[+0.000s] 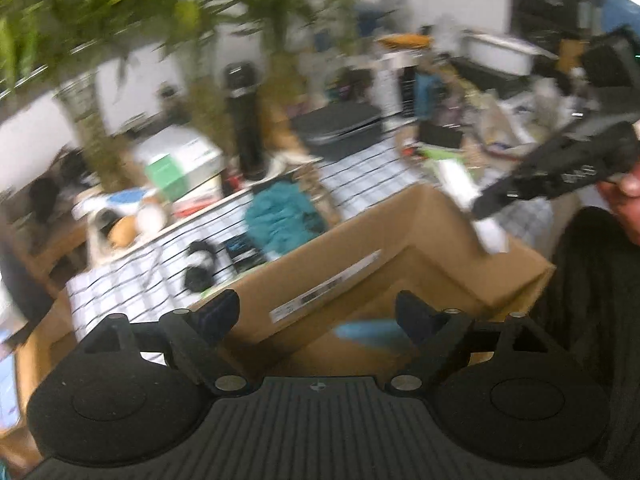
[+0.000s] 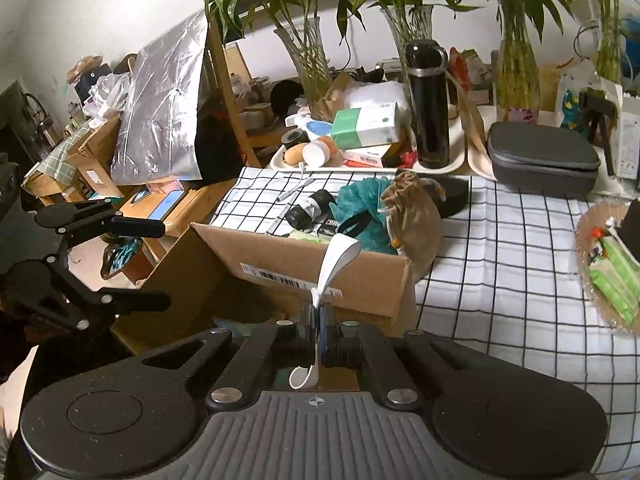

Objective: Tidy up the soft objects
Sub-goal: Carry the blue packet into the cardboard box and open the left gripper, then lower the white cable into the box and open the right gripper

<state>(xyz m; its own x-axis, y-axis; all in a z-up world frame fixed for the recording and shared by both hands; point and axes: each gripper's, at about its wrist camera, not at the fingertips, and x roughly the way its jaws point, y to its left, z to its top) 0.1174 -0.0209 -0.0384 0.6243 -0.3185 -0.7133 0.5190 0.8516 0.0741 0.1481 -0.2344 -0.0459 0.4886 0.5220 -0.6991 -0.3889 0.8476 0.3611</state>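
Observation:
An open cardboard box (image 2: 296, 268) stands on the checked tablecloth (image 2: 500, 280); it also shows in the blurred left wrist view (image 1: 360, 264). My right gripper (image 2: 319, 312) is shut on a white strap (image 2: 334, 260) and holds it over the box's near side. My left gripper (image 1: 316, 308) is open and empty above the box, and shows at the left of the right wrist view (image 2: 136, 264). A blue soft item (image 1: 366, 330) lies inside the box. Behind the box lie a teal cloth (image 2: 360, 200), a brown drawstring pouch (image 2: 416, 212) and a black roll (image 2: 308, 210).
A tray (image 2: 288, 166) with a black bottle (image 2: 428, 104), tissue box and small items stands at the back. A grey case (image 2: 540, 156) is at the back right. A woven mat with a green packet (image 2: 612, 272) lies at the right. Glass vases with bamboo line the back.

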